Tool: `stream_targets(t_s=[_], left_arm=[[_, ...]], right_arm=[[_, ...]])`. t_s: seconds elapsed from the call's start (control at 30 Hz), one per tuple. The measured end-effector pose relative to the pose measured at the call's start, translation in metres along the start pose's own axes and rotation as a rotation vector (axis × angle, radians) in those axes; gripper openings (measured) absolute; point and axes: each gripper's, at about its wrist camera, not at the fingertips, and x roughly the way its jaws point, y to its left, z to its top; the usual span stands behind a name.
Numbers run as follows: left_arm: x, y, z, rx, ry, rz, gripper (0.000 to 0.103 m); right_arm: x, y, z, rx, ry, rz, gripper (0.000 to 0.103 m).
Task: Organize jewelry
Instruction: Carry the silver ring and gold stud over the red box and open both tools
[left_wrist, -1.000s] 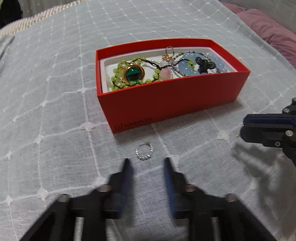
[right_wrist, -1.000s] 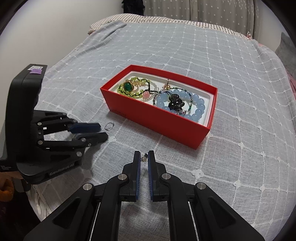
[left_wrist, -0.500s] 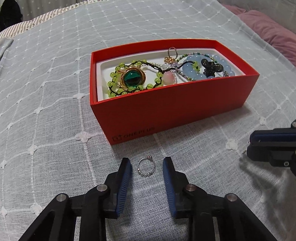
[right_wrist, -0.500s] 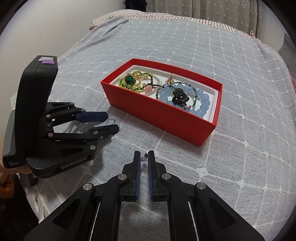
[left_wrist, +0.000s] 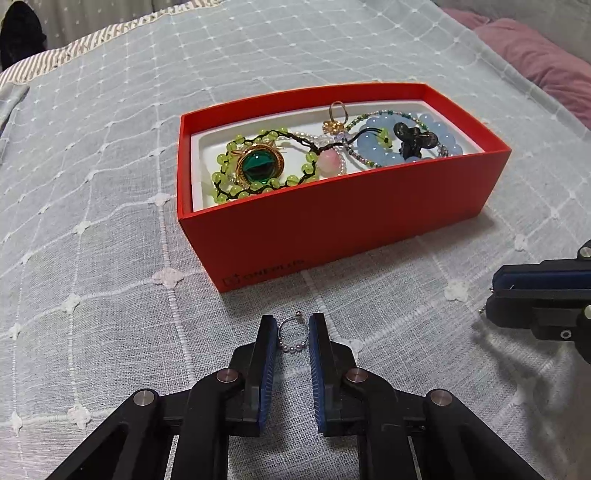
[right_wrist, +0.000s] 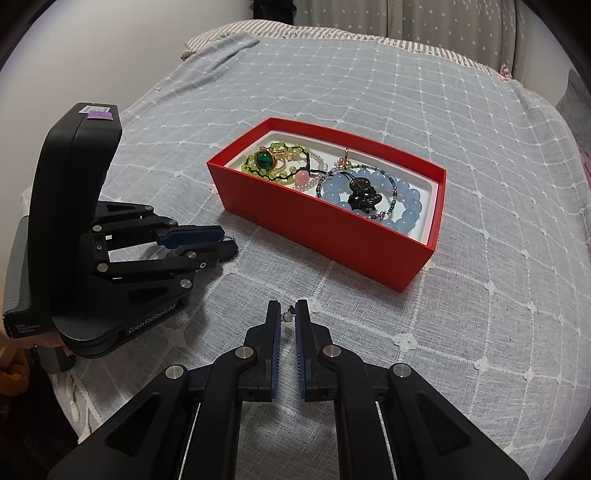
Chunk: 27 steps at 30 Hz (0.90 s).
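The left claw (left_wrist: 293, 328), which a second ago stood wide apart short of the small beaded ring (left_wrist: 291, 336), has pushed forward and narrowed until its blue pads flank the ring low in the middle of the frame; whether they already pinch it cannot be told, so the grab looks nearly made, not yet secure. The ring lies on the grey bedspread (left_wrist: 92, 229) just below the red box (left_wrist: 332, 221), where the other jewelry already sits, while the right claw (right_wrist: 287, 317) hangs back nearly closed, pinching a tiny beaded piece (right_wrist: 287, 316) at its tips.
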Motion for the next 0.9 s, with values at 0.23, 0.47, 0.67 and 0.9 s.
stream_targets(t_s=[0.23,0.47,0.67,0.9], left_arm=[[-0.013,-0.001,0.002,0.005,-0.028,-0.012,0.012],[-0.038,0.001,0.007,0.002,-0.094,-0.018,0.012],[-0.055,-0.001,0.023,-0.009,-0.173,-0.019,0.012],[-0.044,-0.008,0.045,-0.029,-0.196,-0.021,0.012]], right_arm=[[-0.002,0.000,0.000,0.001,-0.004,0.000,0.008],[-0.016,-0.006,0.006,0.015,-0.042,0.000,0.008],[-0.028,-0.018,0.018,0.038,-0.100,-0.012,0.008],[-0.035,-0.036,0.036,0.090,-0.170,-0.028,0.008]])
